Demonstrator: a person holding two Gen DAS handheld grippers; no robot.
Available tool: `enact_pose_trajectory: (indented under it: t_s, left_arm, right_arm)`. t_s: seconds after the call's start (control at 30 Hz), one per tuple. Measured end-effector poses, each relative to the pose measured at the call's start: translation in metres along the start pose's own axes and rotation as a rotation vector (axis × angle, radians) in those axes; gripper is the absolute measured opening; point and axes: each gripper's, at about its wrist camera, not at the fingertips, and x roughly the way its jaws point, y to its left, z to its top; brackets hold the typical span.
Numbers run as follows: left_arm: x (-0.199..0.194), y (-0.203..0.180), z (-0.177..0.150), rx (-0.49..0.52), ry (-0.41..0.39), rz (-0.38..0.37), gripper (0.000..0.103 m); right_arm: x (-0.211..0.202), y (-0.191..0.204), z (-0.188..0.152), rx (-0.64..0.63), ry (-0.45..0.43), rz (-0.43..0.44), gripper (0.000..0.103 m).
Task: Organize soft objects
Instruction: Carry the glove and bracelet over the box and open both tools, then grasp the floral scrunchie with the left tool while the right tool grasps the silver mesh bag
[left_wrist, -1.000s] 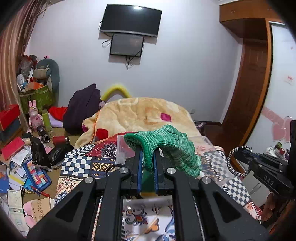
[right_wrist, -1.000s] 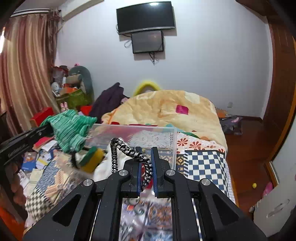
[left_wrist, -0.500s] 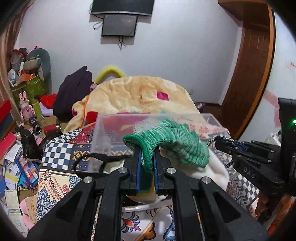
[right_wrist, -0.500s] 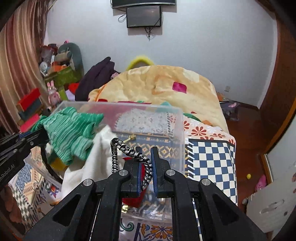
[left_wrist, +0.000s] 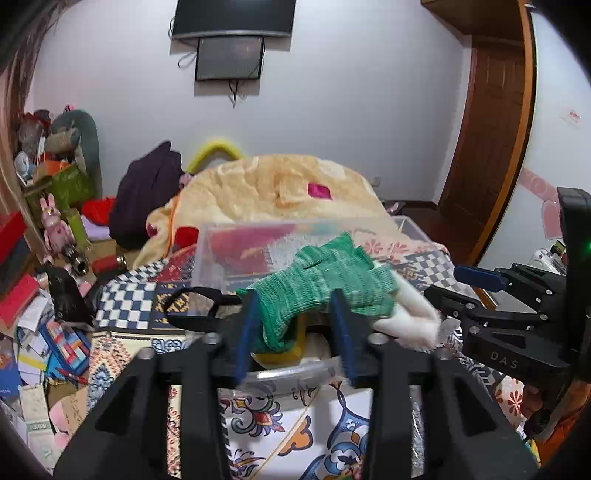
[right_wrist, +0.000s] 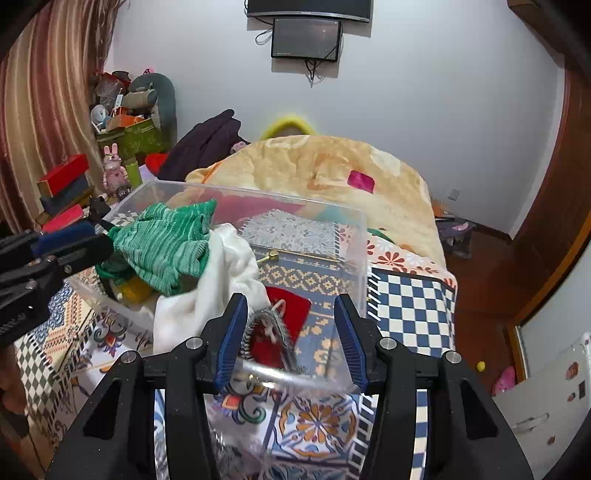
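A clear plastic bin (right_wrist: 354, 236) sits on the patterned bedspread. My left gripper (left_wrist: 293, 325) is open over the bin's near edge; a green knit glove (left_wrist: 332, 284) lies loose between its fingers on a white cloth (left_wrist: 410, 317). The glove (right_wrist: 166, 243) and cloth (right_wrist: 221, 280) also show in the right wrist view. My right gripper (right_wrist: 290, 336) is open above the bin; a black-and-white braided cord loop (right_wrist: 271, 332) is falling between its fingers onto a red pouch (right_wrist: 291, 310). A yellow sponge (right_wrist: 135, 288) lies in the bin.
An orange blanket (right_wrist: 332, 170) is heaped behind the bin. A dark garment (left_wrist: 147, 195) lies at the bed's far left. Boxes, papers and toys (left_wrist: 44, 295) clutter the floor on the left. A wooden door (left_wrist: 484, 140) stands at right.
Both grippers have opened. The left one let go of the green glove, which rests on the white cloth in the bin. The right one let go of the braided cord, which drops in.
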Motion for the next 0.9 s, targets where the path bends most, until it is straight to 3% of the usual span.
enact_pose_trajectory:
  t_s: [0.17,0.3,0.47,0.67,0.9]
  left_arm:
    - [-0.027,-0.004,0.001,0.014,-0.059,-0.010,0.067]
    - [-0.045,-0.005,0.000,0.019,-0.088,-0.025,0.078]
    - [-0.056,-0.004,-0.011,0.028,-0.080,-0.036,0.090]
    - [-0.056,-0.001,-0.033,0.014,-0.031,-0.045,0.091]
    - [-0.045,-0.001,-0.070,0.023,0.079,-0.038,0.091]
  right_arm:
    - [-0.019,-0.002,-0.002,0.006,-0.045,0.026,0.050]
    - [-0.039,-0.005,-0.006,0.025,-0.098,0.060,0.064]
    - [-0.053,-0.001,-0.017,0.041,-0.129,0.099,0.073]
    - [-0.050,0.015,-0.033,0.036,-0.101,0.140,0.075]
    - [-0.025,0.032,-0.063,0.037,0.020,0.189,0.075]
